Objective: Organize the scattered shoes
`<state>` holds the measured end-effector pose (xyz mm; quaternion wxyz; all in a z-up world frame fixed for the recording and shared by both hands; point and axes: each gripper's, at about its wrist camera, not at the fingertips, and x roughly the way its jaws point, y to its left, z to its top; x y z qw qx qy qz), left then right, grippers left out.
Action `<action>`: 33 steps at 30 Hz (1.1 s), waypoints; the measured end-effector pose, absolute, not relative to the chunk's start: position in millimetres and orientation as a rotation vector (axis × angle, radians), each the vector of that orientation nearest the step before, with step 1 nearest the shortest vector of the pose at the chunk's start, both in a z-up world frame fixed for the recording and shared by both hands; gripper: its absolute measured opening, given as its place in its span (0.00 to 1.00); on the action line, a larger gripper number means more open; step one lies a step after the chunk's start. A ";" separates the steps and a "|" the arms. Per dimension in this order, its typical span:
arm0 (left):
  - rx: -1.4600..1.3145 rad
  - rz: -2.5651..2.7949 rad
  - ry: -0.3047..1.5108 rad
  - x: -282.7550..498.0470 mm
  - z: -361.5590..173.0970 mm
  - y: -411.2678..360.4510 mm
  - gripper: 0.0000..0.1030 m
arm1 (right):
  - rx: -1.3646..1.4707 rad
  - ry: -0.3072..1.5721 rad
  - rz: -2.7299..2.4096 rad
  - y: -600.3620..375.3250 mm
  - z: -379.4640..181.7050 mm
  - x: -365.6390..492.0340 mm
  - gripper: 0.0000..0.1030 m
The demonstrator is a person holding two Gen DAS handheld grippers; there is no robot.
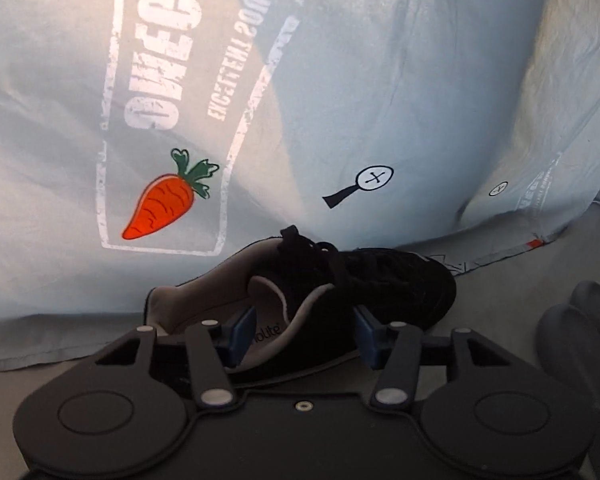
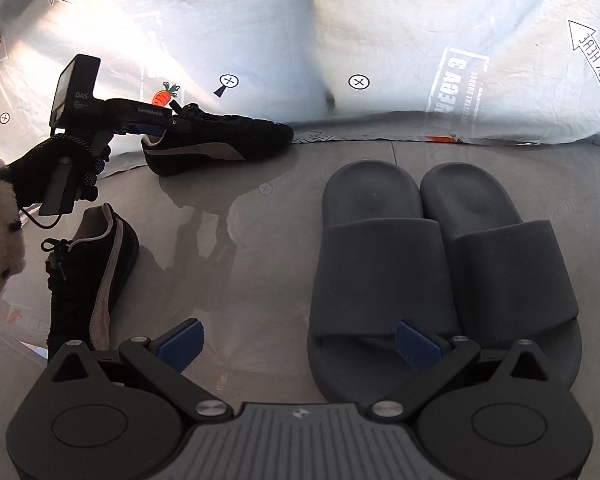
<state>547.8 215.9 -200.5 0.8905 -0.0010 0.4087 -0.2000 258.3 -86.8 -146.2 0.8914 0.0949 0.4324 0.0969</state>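
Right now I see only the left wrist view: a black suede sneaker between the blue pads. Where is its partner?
Observer: The second black suede sneaker lies on the glossy grey floor, closer to the right camera than your first sneaker, toe toward that camera.
Operator: Are the dark grey rubber slides already a pair?
Observer: Yes. The slides lie side by side, toes toward the right camera.
Operator: Is the right gripper busy?
Observer: No. The right gripper is open and holds nothing.
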 end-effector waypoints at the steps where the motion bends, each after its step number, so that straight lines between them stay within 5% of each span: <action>1: -0.008 -0.423 0.845 548.0 -202.4 216.7 0.55 | 0.204 0.901 0.189 -90.2 -147.8 259.0 0.99; 3: -0.024 -0.426 0.838 547.2 -204.8 217.9 0.51 | 0.216 0.907 0.173 -95.5 -150.7 260.9 0.99; 8: -0.057 -0.434 0.892 537.6 -195.7 198.4 0.23 | 0.251 0.926 0.159 -101.0 -158.7 267.3 0.99; 20: -0.437 -0.240 1.014 474.8 -195.2 115.7 0.18 | 0.312 0.889 0.150 -107.3 -150.2 256.1 0.99; 30: -0.700 -0.183 1.060 359.2 -210.1 142.9 0.09 | 0.265 0.802 0.094 -131.6 -127.3 229.5 0.99; 33: -0.753 -0.297 0.942 320.4 -191.2 155.0 0.09 | 0.270 0.807 0.087 -132.9 -127.4 229.0 0.99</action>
